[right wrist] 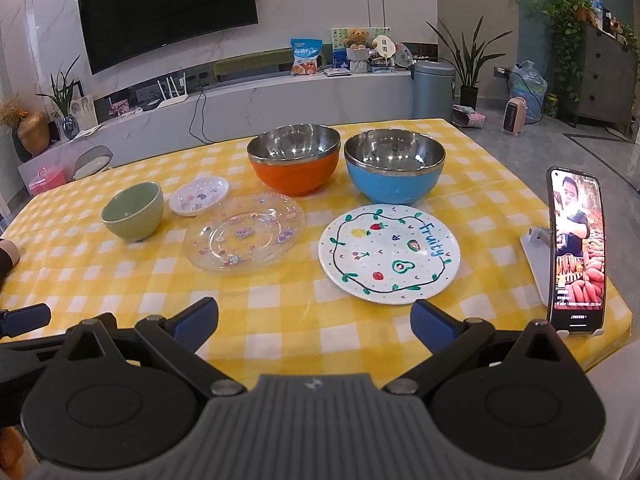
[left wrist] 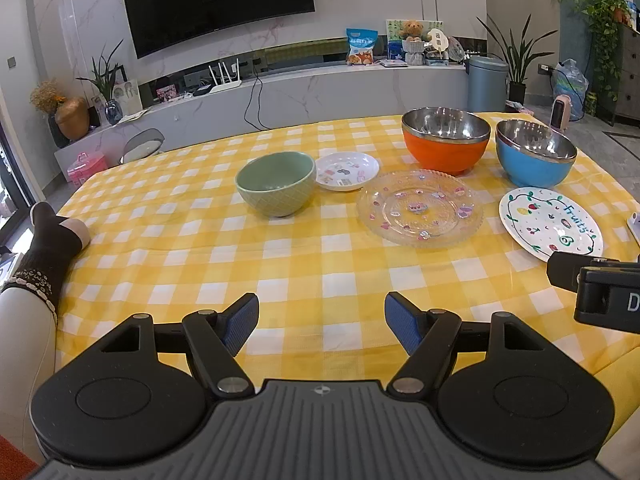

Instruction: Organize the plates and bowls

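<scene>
Hovering low over the near edge of the yellow checked tablecloth [left wrist: 304, 248], the left gripper [left wrist: 321, 322] has its blue-padded fingers spread wide with nothing between them. The right gripper [right wrist: 314, 320] hangs likewise, fingers parted and empty, just short of the white fruit plate [right wrist: 389, 254].

From the right wrist view, the fruit plate lies at 12 o'clock, close ahead. The clear glass plate [right wrist: 244, 232] sits at 11 o'clock, just beside it but apart. Beyond the fruit plate stands the blue bowl [right wrist: 394, 170], and next to that, toward 11 o'clock, the orange bowl [right wrist: 294, 164]; both are steel-lined, upright and empty. Farther toward 10 o'clock stand the green bowl [right wrist: 134, 210] and the small white dish [right wrist: 198, 196], which seems to touch the glass plate's far rim. A phone [right wrist: 576, 248] stands upright on a stand at 2 o'clock, screen lit.

From the left wrist view, the green bowl [left wrist: 276, 182] touches the small dish [left wrist: 346, 170] at 12 o'clock.
</scene>
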The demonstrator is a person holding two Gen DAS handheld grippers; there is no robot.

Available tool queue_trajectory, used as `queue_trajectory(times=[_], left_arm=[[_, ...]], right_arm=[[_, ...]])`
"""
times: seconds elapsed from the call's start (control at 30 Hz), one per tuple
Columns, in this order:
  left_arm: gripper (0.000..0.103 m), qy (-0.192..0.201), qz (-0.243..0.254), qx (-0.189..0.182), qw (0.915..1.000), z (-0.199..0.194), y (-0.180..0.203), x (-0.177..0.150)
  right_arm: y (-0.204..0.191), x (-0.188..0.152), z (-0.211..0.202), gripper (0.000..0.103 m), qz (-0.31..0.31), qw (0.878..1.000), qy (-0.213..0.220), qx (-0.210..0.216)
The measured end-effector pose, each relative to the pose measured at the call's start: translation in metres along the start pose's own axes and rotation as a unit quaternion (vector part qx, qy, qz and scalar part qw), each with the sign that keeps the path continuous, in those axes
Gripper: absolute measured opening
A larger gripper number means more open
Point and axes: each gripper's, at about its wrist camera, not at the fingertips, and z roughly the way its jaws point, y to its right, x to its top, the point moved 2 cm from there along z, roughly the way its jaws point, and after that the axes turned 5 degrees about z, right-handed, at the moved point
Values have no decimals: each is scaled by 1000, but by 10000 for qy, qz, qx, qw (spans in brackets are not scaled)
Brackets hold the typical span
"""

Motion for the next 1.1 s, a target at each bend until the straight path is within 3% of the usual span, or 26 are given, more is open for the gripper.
queue_trajectory(times=[1.1], left_arm=[[84, -5, -16, -4, 10000, 0, -2, -1]], right_arm=[[-6, -2, 0, 100, -192, 9998, -8, 56]])
